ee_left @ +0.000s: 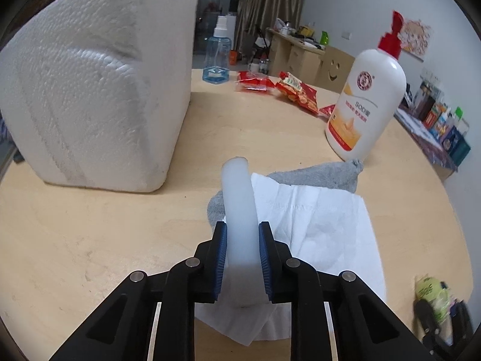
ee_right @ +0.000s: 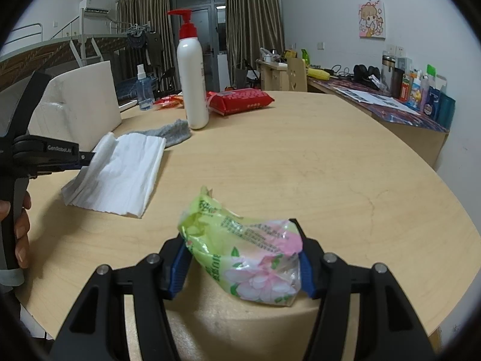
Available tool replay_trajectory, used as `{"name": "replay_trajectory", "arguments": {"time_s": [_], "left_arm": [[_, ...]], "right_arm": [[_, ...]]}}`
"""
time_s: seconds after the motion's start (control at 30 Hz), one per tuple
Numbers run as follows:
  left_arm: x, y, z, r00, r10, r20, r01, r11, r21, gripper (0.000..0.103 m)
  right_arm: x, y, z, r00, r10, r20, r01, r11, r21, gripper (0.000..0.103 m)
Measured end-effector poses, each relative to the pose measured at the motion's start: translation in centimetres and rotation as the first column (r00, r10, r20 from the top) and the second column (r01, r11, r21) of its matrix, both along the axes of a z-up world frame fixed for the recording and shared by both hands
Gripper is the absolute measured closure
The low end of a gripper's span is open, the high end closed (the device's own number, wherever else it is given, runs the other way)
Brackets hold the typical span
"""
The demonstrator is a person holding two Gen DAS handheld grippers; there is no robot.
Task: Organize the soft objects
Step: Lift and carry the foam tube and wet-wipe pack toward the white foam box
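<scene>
Table (ee_left: 90, 240) is round and light wood, with bare top to the left of my left gripper (ee_left: 242, 258) and ahead-right of my right gripper (ee_right: 240, 266). Its rim runs close behind both.

Foam block (ee_left: 96, 84) stands ahead-left of my left gripper, well apart. It's the biggest obstacle on that side.

Lotion bottle (ee_left: 365, 105) stands upright ahead-right of the left gripper, just beyond the grey cloth (ee_left: 324, 174).

Tissue stack (ee_left: 315, 234) lies flat under and to the right of the left gripper, overlapping the cloth.

Left gripper is clamped on a folded white tissue strip (ee_left: 239, 210) that sticks up forward from between the pads. The right view shows it gripping the stack's near-left edge.

Right gripper sits around the green tissue pack (ee_right: 240, 258). Both pads look to be touching the wrapper, so I read it as a light grip on the pack, which rests on the table.

My read on the step: both soft items are gripped, and sorting is just starting. Next move calls for lifting the tissue clear without dragging the cloth, then a path past the bottle. Knocking the bottle over is the risk.
</scene>
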State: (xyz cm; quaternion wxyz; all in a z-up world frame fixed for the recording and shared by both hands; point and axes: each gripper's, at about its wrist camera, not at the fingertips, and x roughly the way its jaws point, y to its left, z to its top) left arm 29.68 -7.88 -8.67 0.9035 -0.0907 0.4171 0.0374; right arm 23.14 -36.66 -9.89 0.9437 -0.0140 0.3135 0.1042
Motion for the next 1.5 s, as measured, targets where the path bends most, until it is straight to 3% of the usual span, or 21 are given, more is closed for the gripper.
{"name": "replay_trajectory", "arguments": {"time_s": [0.13, 0.37, 0.47, 0.63, 0.9, 1.5], "left_arm": [[0.1, -1.0, -0.1, 0.999, -0.033, 0.002, 0.033, 0.999, 0.037, 0.080], [-0.2, -0.4, 0.1, 0.999, -0.040, 0.020, 0.040, 0.999, 0.004, 0.086], [-0.8, -0.5, 0.9, 0.997, -0.064, 0.048, 0.064, 0.998, 0.004, 0.086], [-2.0, -0.3, 2.5, 0.992, -0.065, 0.112, 0.064, 0.998, 0.011, 0.086], [-3.7, 0.2, 5.4, 0.975, -0.073, 0.210, 0.068, 0.997, 0.031, 0.086], [-8.4, 1.2, 9.1, 0.936, -0.088, 0.341, 0.066, 0.995, 0.078, 0.086]], "right_arm": [[0.0, 0.2, 0.0, 1.000, 0.000, 0.001, 0.000, 1.000, -0.014, 0.039], [0.0, 0.2, 0.0, 1.000, -0.002, 0.000, 0.002, 1.000, -0.008, 0.039], [0.1, -0.1, 0.1, 1.000, -0.001, -0.002, 0.001, 1.000, 0.010, 0.054], [0.3, -0.7, 0.3, 1.000, -0.001, -0.017, 0.002, 0.999, 0.044, 0.060], [-0.6, -0.9, 2.4, 0.999, -0.013, 0.049, 0.010, 0.999, 0.052, 0.060], [-2.3, 0.9, 6.2, 0.989, -0.002, 0.149, -0.005, 0.999, 0.046, 0.060]]}}
